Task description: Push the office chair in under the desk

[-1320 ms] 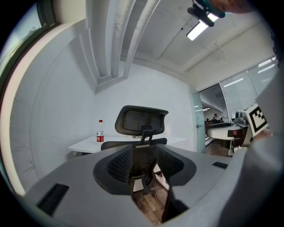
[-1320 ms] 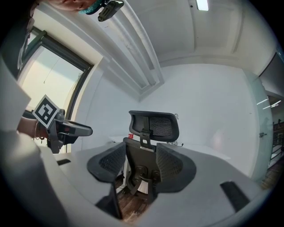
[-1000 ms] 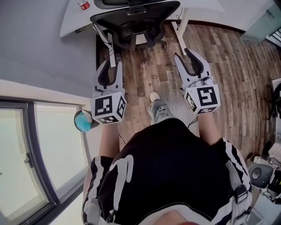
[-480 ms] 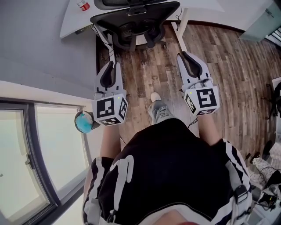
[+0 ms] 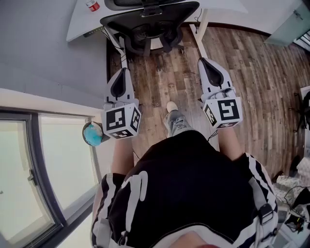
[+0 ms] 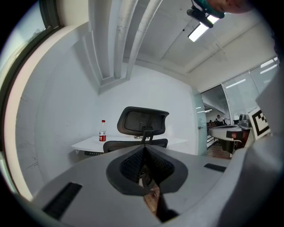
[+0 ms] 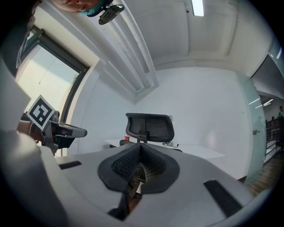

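Both tongs are closed and empty: the left gripper [image 5: 122, 72] and right gripper [image 5: 203, 63] have just been closing, and in each gripper view we see the jaws meet with nothing between them. We hold them level in the middle of the head view, well apart from the office chair [image 5: 145, 29]. It stands at the top centre, mesh back toward us, close against the front edge of the white desk [image 5: 80, 22]. We cannot tell how far its seat reaches beneath the top; the wheeled base shows on the wooden floor [image 5: 252, 72] just below that edge. That fits a chair already in as far as it goes, or one with some way left. If a push comes, we judge the narrow closed tips could slide off the mesh. An off-centre shove could swivel the chair into the desk leg [image 5: 203, 19] at its right. A hard bump could topple the bottle [image 5: 92, 5] at the upper left.
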`<state>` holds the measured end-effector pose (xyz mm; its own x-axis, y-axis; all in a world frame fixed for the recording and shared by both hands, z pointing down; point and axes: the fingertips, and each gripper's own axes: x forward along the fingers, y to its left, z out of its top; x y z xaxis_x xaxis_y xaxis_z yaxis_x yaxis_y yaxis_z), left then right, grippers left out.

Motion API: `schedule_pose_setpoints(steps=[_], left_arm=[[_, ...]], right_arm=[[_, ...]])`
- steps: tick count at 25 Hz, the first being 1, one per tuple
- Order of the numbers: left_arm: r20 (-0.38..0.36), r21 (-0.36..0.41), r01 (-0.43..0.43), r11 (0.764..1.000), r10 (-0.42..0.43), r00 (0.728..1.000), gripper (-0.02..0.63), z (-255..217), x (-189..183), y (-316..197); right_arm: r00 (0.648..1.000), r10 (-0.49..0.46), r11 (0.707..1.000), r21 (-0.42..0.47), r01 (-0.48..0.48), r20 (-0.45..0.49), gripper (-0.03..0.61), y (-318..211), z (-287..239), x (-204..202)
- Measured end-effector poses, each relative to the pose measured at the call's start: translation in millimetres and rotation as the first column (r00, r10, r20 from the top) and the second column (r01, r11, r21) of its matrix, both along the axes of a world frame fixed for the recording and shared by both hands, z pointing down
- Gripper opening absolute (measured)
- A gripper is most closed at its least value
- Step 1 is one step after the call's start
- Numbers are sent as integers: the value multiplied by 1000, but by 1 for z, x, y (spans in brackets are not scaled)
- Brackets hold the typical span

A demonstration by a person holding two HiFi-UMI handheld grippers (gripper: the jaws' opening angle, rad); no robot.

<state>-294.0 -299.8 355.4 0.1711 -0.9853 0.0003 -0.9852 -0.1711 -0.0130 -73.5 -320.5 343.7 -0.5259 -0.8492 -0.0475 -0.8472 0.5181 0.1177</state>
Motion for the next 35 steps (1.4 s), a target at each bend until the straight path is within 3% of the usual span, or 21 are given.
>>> schedule_pose_setpoints(steps=[35], left_arm=[[-23, 19, -22, 1000, 22, 999, 8, -5, 5, 3]], right_arm=[[999, -8, 1000, 9, 9, -31, 9, 8, 2, -5]])
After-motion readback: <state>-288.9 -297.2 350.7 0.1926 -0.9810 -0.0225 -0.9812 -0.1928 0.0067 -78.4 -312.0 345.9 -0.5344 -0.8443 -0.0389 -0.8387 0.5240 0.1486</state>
